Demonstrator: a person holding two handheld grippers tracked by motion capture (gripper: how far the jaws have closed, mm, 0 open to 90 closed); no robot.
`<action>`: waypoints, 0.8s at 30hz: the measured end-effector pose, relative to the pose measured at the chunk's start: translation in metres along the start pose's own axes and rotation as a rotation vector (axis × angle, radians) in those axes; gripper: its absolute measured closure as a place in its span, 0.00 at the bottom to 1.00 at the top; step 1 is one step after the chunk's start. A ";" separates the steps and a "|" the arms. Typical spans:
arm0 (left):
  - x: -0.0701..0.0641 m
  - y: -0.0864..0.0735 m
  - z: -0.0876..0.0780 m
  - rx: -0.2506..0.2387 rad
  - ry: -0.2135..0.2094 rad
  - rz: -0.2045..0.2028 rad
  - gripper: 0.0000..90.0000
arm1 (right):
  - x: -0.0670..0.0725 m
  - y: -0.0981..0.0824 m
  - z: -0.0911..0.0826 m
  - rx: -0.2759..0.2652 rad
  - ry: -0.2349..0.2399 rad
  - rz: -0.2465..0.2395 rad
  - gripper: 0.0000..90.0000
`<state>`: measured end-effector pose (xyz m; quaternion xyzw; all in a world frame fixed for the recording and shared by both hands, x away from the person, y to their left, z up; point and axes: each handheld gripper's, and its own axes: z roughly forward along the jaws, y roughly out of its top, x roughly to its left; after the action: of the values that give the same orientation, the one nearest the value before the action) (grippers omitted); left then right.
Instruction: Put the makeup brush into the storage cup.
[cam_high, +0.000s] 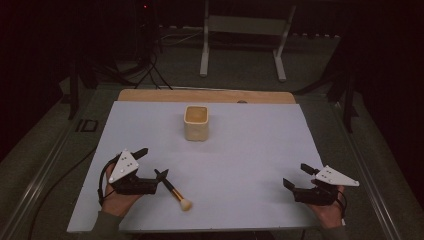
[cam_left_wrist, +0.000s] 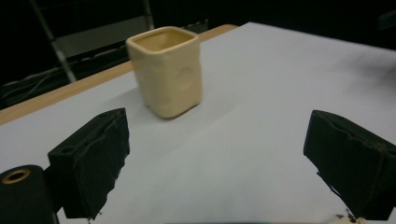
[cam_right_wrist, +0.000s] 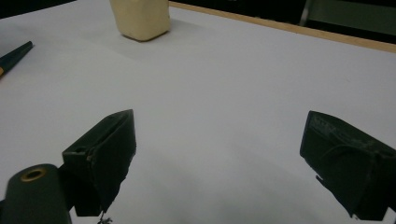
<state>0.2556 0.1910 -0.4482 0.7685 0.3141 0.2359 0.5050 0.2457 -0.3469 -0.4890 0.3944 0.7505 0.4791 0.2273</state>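
Two tools: left tool (cam_high: 152, 162) and right tool (cam_high: 296, 176) — both held released, near bench edge.
Brush (cam_high: 173, 191): laid just right of left tool.
Cup (cam_high: 196, 122): set far, centre.

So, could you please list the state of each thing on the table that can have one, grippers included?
Cup: upright, open top, nothing visible inside, standing alone.
Brush: lying flat on the sheet, bristles toward the person, not gripped.
Left gripper: open, jaws wide, holding nothing, right beside the brush handle.
Right gripper: open, jaws wide, holding nothing, over bare sheet.
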 end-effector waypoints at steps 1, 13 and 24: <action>-0.001 0.001 0.003 0.001 -0.007 0.000 0.09 | 0.000 0.000 0.000 -0.001 -0.001 -0.001 0.12; -0.002 0.011 0.008 0.092 -0.061 0.087 0.11 | -0.001 0.000 0.000 0.004 0.004 0.000 0.12; -0.004 0.025 0.016 0.261 -0.097 0.242 0.12 | 0.000 0.000 0.000 0.008 0.009 -0.002 0.12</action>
<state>0.2701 0.1707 -0.4316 0.8701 0.2225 0.2151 0.3836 0.2459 -0.3472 -0.4894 0.3927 0.7536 0.4776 0.2229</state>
